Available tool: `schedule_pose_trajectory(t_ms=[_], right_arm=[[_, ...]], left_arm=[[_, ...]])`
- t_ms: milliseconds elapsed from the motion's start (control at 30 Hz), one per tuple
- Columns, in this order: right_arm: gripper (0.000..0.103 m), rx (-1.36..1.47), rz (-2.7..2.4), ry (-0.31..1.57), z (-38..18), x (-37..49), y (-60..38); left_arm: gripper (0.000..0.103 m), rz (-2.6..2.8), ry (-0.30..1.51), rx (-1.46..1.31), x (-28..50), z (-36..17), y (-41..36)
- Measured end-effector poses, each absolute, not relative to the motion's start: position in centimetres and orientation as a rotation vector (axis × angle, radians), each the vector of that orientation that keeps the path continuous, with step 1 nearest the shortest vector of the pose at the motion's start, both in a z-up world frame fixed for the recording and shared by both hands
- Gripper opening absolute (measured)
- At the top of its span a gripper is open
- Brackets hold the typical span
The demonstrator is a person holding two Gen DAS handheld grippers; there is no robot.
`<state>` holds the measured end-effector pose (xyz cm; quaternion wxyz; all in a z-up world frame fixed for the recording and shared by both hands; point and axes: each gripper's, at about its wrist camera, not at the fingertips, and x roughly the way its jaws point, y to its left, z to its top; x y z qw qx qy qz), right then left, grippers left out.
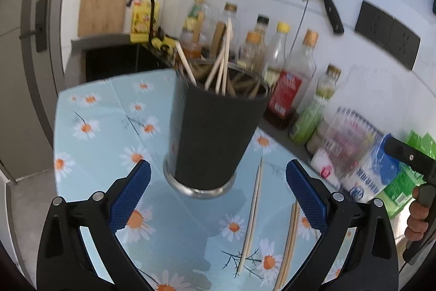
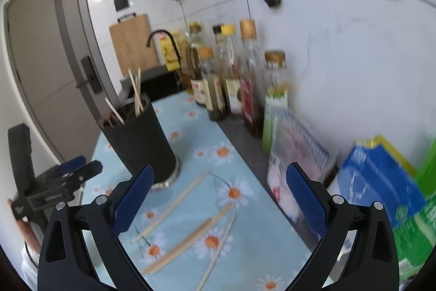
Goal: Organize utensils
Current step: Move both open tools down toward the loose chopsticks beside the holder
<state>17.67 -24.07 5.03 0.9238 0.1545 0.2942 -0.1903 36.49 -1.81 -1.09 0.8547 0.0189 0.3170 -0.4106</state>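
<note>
Four pale wooden chopsticks (image 2: pixel 174 202) lay loose on the daisy-print blue cloth covering the bench (image 2: pixel 253 233), directly ahead of the right claw (image 2: pixel 219 202), whose blue-padded jaws stood wide and empty. Just beyond them stood the black cylindrical holder with a steel base (image 1: pixel 218 132), several more chopsticks upright inside; it sat ahead of the left claw (image 1: pixel 218 195), likewise spread wide, gripping nothing. Further off to the right stood sauce bottles (image 2: pixel 226 78); their labels were too blurred to read.
</note>
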Motion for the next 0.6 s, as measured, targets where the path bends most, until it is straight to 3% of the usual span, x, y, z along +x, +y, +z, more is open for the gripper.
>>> schedule_pose_trajectory(t_ms=[600], right_arm=[[0.094, 0.369, -0.46, 0.842, -5.2, 18.0, -23.0]], left_arm=[[0.097, -0.936, 0.842, 0.247, 36.7, -7.9, -6.0]])
